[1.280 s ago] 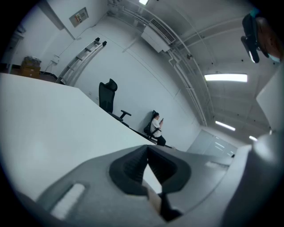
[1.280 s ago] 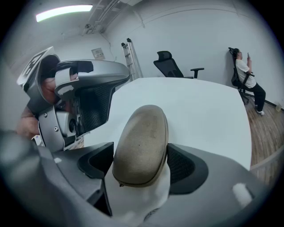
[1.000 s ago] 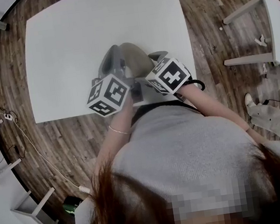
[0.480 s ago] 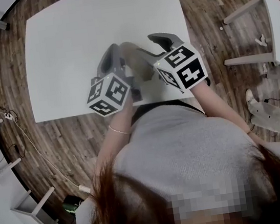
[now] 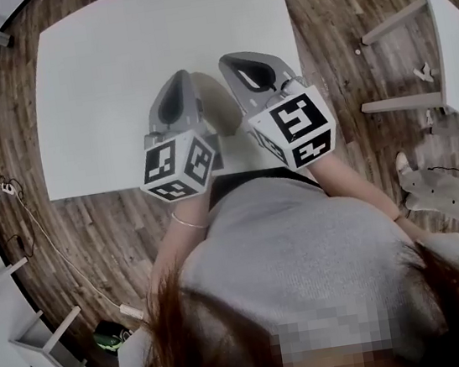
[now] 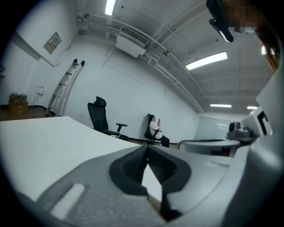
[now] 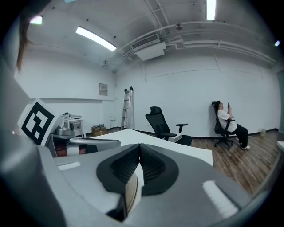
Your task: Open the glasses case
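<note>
The glasses case (image 5: 217,108) shows only as a dull grey shape by the table's (image 5: 114,84) near edge, between the two grippers and mostly hidden. Above the table, the left gripper (image 6: 147,148) has its jaws together on nothing. The right gripper (image 7: 140,146) has just been closing and its tips now meet (a thin tan-edged sliver behind them, which I cannot identify).

bright even indoor light from ceiling strip lights (image 6: 206,60), glare blooming round the tubes, white tabletop (image 5: 114,84) nearly washed out, faint soft shadows near its front edge, strong fisheye bending with black corners, close foreground blurred, distant room sharper, muted colour
</note>
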`<state>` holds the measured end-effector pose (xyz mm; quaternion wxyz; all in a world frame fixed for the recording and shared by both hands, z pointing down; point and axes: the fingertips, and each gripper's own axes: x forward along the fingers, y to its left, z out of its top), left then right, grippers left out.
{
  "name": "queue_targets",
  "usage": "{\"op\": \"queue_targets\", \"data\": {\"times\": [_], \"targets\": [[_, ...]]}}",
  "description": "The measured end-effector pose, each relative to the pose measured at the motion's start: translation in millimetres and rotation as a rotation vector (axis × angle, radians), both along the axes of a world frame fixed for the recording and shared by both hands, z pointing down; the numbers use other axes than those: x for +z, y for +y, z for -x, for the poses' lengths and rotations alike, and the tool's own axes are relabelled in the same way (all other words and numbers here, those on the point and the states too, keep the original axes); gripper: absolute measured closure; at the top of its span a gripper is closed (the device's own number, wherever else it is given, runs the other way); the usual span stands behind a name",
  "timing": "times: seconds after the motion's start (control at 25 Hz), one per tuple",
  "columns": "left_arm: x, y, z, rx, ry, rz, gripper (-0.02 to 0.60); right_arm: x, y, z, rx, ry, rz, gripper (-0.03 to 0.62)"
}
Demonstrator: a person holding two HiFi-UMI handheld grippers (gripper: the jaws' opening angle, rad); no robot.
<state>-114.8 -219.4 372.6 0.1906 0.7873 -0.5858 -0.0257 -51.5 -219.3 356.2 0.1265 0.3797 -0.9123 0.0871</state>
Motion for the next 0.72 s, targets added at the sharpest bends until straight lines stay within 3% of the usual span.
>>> {"op": "queue_targets", "data": {"times": [0.2, 0.48, 0.72], "targets": [[-2.6, 18.9, -10.9, -0.023, -0.066, -0.039, 0.581, 0.6, 13.7, -6.7, -0.043, -0.022, -0.041, 0.589], [-14.6, 50.5, -12.9, -0.046, -0.083, -0.085, 0.580, -12.9, 43.4, -7.2, -0.108, -0.044, -0.076, 0.589], [-33.5, 76.6, -22.1, -0.015, -0.078, -0.138, 0.581, -29.0, 73.4, -8.4, -0.129, -0.066, -0.100, 0.589]]}}
